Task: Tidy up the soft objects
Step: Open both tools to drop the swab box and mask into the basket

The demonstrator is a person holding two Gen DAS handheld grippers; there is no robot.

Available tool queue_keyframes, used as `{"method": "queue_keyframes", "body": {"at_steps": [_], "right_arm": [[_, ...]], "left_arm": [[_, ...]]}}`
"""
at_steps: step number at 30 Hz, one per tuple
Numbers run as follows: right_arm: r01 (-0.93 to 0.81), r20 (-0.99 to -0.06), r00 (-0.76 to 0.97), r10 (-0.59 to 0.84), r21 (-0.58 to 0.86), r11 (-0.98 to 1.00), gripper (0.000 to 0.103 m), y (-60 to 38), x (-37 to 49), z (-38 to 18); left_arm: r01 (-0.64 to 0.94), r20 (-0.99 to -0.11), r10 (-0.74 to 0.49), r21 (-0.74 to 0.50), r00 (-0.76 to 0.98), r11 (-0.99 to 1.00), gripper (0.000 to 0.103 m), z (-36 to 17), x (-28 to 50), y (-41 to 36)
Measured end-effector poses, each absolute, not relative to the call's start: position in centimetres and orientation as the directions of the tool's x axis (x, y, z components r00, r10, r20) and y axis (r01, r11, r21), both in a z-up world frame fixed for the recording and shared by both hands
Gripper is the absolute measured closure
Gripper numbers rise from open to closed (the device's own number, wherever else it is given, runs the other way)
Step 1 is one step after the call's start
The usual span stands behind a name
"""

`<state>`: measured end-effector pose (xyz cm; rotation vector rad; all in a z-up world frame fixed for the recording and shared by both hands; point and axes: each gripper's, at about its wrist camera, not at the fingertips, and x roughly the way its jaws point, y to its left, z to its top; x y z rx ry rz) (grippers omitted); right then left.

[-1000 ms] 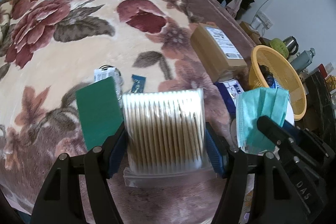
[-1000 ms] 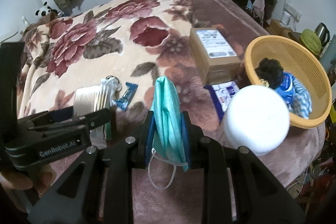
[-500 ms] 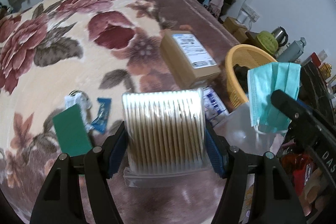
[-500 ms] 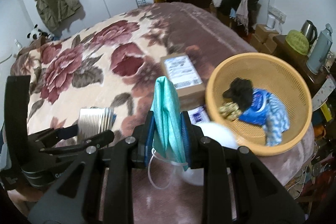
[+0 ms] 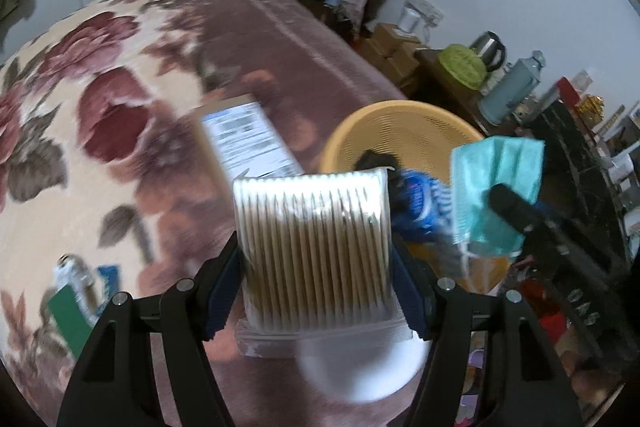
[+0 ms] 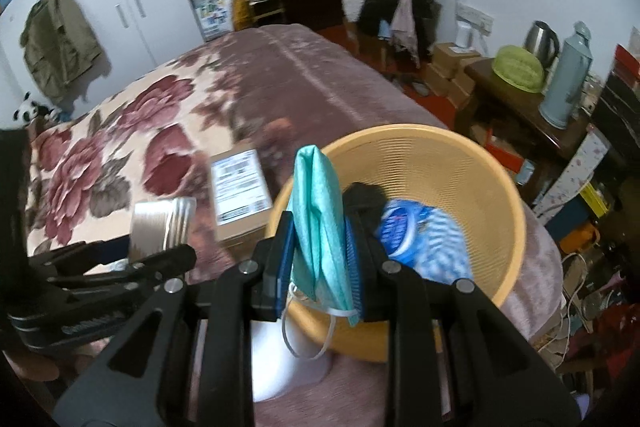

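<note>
Grippers carry loads toward the yellow basket (image 6: 516, 223) at frame centre: left gripper (image 5: 316, 267) clamps the cotton swab pack (image 5: 314, 251), right gripper (image 6: 320, 251) pinches the face mask (image 6: 318, 211) for dropping in.

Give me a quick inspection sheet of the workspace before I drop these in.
Surface: floral blanket on a bed.
Job's things: cotton swab pack and teal face mask, both held; yellow basket already holds soft items.
Clutter: cardboard box, green card, white round object.
Grippers: left tool shut on the pack; right tool shut on the mask.
Cables: cords on the floor.
Surroundings: wardrobe, clothes pile, kettle, flask.
</note>
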<state>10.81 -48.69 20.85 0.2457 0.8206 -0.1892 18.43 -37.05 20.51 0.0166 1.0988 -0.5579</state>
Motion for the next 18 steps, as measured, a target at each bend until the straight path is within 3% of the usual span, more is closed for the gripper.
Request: {"method": "queue_keyframes", "body": {"at_steps": [8, 11, 12, 14, 16, 18], "right_arm": [[0.373, -0.772, 0.632, -0.075, 0.217, 0.902, 0.077, -55.3, 11.5, 18.8], [0.408, -0.785, 0.616, -0.056, 0.257, 0.876, 0.073, -57.7, 11.6, 17.7], [0.412, -0.785, 0.618, -0.042, 0.279, 0.867, 0.067, -58.3, 11.6, 17.3], [0.42, -0.779, 0.627, -0.018, 0.318, 0.85, 0.016, -59.2, 11.3, 16.8], [0.437, -0.768, 0.64, -0.025, 0.336, 0.834, 0.009, -59.8, 11.0, 16.5], [0.438, -0.767, 0.642, -0.015, 0.351, 0.827, 0.009, -60.0, 10.8, 16.2]], "left_arm": [[0.467, -0.839, -0.509, -0.377, 0.194, 0.8, 0.031, 17.5, 20.1, -44.6], [0.447, -0.834, -0.525, -0.408, 0.173, 0.796, 0.019, 16.2, 20.6, -45.8], [0.44, -0.831, -0.528, -0.414, 0.174, 0.797, 0.016, 16.0, 20.7, -45.9], [0.433, -0.83, -0.531, -0.422, 0.169, 0.797, 0.003, 15.8, 20.9, -46.2], [0.438, -0.829, -0.53, -0.414, 0.181, 0.798, 0.001, 15.9, 20.9, -46.0], [0.451, -0.831, -0.517, -0.387, 0.208, 0.804, 0.001, 16.3, 20.6, -45.6]]}}
